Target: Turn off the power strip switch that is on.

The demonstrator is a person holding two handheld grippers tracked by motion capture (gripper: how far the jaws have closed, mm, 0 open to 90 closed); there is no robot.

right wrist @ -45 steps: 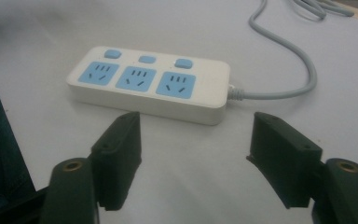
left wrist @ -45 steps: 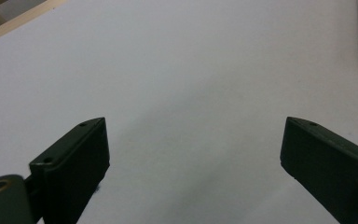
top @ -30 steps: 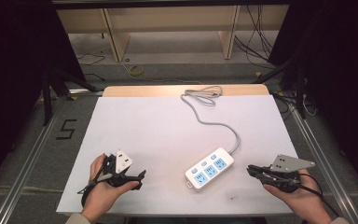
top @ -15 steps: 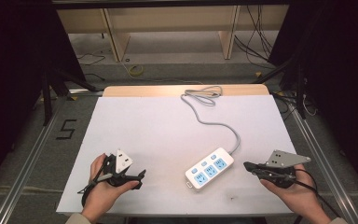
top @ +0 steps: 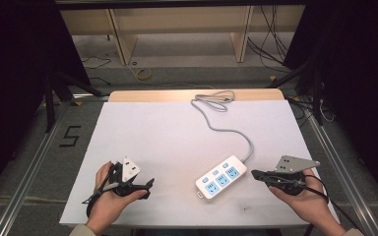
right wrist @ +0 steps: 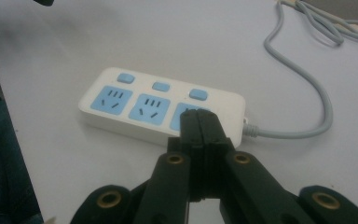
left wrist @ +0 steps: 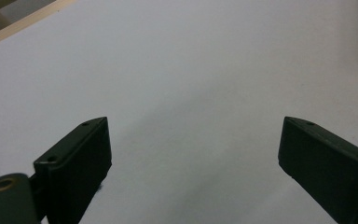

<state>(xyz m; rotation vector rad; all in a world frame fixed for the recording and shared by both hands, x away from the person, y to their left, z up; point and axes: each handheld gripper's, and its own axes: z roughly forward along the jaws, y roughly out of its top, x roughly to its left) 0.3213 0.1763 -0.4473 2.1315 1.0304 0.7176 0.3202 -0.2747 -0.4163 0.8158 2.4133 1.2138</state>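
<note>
In the high view the left gripper sits at the lower left of the frame, held in the person's left hand close to the near edge of the white table. It points toward the right side of the picture. In the left gripper view its two black jaws stand far apart, one at the lower left and one at the lower right, with bare white table between them and nothing held. A sliver of the power strip's white casing shows at the upper right edge of that view.

Right of the middle, in the lower part of the high view, lies the power strip, flat on the table and turned at a slant, with three blue sockets and three small blue buttons on its top. Its grey cord leaves the end at the right, curves up through the frame and ends in a loose coil at the far edge of the table, at top centre.

At the lower right of the high view the right gripper is held in the person's right hand, pointing toward the left side of the picture, its tip just beside the cord end of the power strip. In the right gripper view its jaws are pressed together with nothing between them, and the tips overlap the socket nearest the cord; whether they touch it cannot be told.
</note>
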